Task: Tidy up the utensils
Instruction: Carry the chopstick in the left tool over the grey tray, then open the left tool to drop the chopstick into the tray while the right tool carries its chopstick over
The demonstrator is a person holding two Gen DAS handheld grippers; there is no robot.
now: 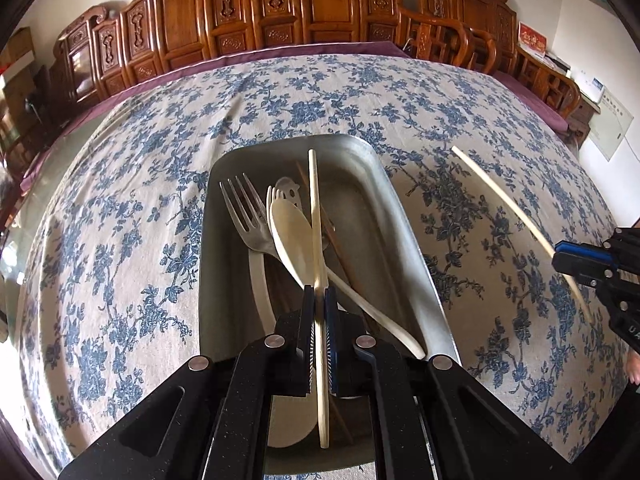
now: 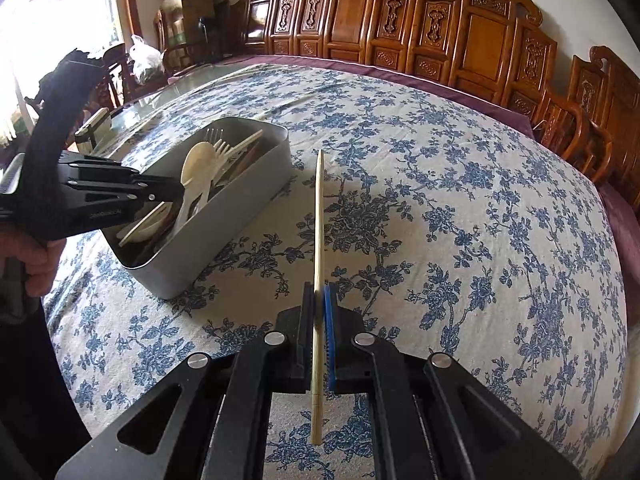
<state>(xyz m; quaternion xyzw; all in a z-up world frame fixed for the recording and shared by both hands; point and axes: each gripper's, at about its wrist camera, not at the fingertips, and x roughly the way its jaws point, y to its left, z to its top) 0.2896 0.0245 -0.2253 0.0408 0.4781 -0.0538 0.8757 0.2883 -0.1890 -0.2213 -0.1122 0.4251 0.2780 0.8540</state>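
Observation:
A metal tray (image 1: 400,208) lies on the flowered tablecloth and holds a steel fork (image 1: 240,208), a cream spoon (image 1: 290,232), a white spork (image 1: 286,190) and brown chopsticks (image 1: 340,252). Directly above the tray, my left gripper (image 1: 319,294) is shut on a pale chopstick (image 1: 314,200) that points along the tray. My right gripper (image 2: 319,296) is shut on a second pale chopstick (image 2: 319,208), held over the cloth to the right of the tray (image 2: 224,240). In the right wrist view the left gripper (image 2: 176,192) reaches over the tray's near end. The right gripper (image 1: 560,258) shows at the left wrist view's right edge.
Carved wooden chairs (image 2: 472,40) line the far side of the table. The flowered tablecloth (image 2: 440,220) ends at bare glass (image 2: 188,80) on the far left, where a small boxy object (image 2: 94,128) stands. A hand (image 2: 36,268) grips the left tool.

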